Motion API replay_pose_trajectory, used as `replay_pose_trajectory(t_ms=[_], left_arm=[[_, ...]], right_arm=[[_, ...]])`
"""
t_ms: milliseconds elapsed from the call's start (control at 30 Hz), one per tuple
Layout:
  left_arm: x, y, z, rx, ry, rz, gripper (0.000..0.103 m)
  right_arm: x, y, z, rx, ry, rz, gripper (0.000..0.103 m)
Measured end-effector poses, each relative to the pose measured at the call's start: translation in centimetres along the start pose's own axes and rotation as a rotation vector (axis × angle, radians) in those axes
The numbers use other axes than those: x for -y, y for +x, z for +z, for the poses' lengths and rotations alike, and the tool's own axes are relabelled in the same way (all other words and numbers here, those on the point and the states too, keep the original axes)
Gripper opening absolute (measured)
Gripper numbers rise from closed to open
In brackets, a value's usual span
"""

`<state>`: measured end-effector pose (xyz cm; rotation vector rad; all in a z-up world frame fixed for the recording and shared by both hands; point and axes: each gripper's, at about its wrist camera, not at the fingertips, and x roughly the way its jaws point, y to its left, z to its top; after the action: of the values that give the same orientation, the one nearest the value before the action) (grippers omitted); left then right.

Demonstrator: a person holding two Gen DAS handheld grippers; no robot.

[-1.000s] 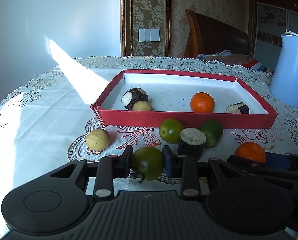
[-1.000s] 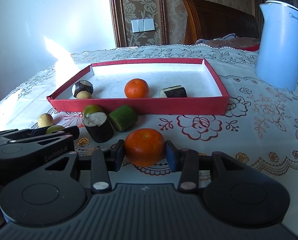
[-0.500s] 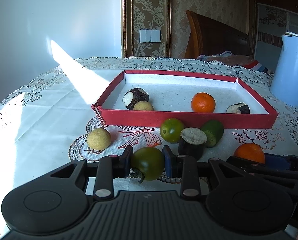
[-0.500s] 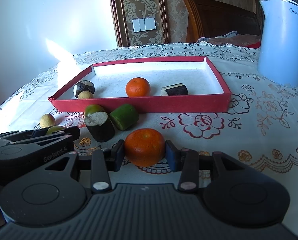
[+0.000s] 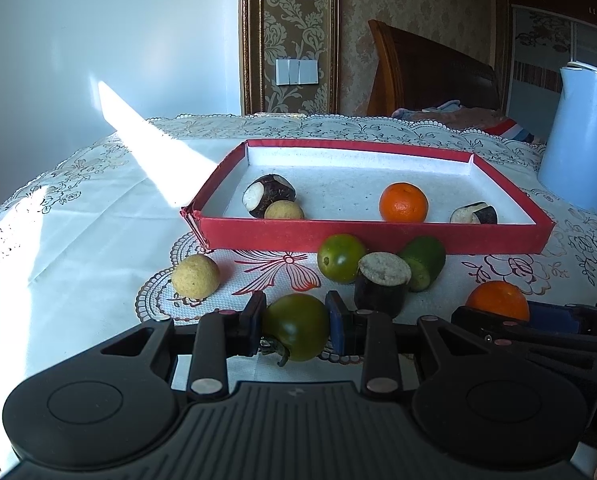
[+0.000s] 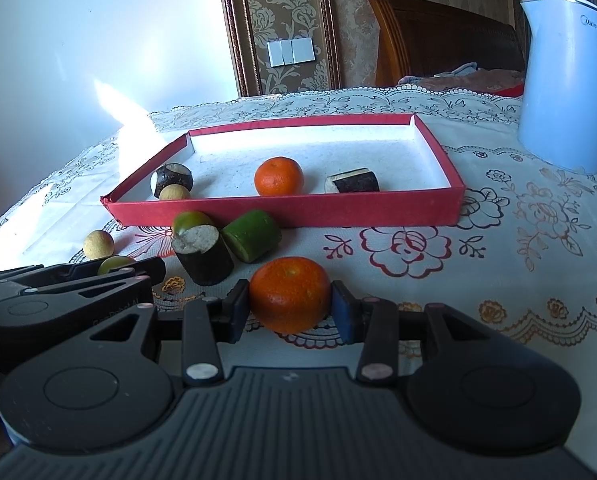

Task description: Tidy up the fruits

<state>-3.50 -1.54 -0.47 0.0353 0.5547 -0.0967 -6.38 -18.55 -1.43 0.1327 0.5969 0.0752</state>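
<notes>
My left gripper (image 5: 295, 326) is shut on a dark green tomato (image 5: 296, 326), just above the tablecloth in front of the red tray (image 5: 370, 234). My right gripper (image 6: 289, 305) is shut on an orange tangerine (image 6: 289, 294), also in front of the tray (image 6: 290, 212). The tangerine also shows in the left wrist view (image 5: 497, 300). Inside the tray lie a tangerine (image 5: 403, 202), a dark round fruit (image 5: 269, 195), a small yellow ball (image 5: 284, 211) and a dark cut piece (image 5: 474, 213).
On the cloth before the tray lie a yellow ball (image 5: 195, 275), a green tomato (image 5: 340, 258), a dark cylinder piece (image 5: 382, 284) and a green cut piece (image 5: 423, 263). A pale blue kettle (image 6: 562, 80) stands at the back right. A wooden chair (image 5: 430, 76) is behind the table.
Both grippers have risen slightly with their fruits still held; the view has shifted a little. Nothing was let go.
</notes>
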Motion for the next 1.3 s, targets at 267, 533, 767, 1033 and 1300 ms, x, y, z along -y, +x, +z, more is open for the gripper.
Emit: replay_pose_trajectory(t_ms=[267,533,767,1033,1300], left_arm=[[-0.1,-0.2,0.0,0.015,-0.003,-0.002,0.031],[0.0,-0.3,-0.1,0.022,0.005,-0.002,0.031],[0.0,-0.5,0.0,0.03,0.0,-0.006,0.031],[-0.3,-0.5,-0.1,0.031,-0.013,-0.011,0.031],[-0.3,-0.5,-0.1,0.032,-0.013,-0.008,0.031]], right_arm=[[0.2,-0.2,0.0,0.009,0.008,0.012,0.041],[0.0,-0.2,0.1,0.009,-0.003,0.011,0.041],[-0.1,-0.4,0.1,0.014,-0.01,0.014,0.041],[0.3,-0.5,1.4,0.054,-0.039,0.003,0.041],[0.4,-0.1,3.9,0.101,-0.075,-0.018,0.041]])
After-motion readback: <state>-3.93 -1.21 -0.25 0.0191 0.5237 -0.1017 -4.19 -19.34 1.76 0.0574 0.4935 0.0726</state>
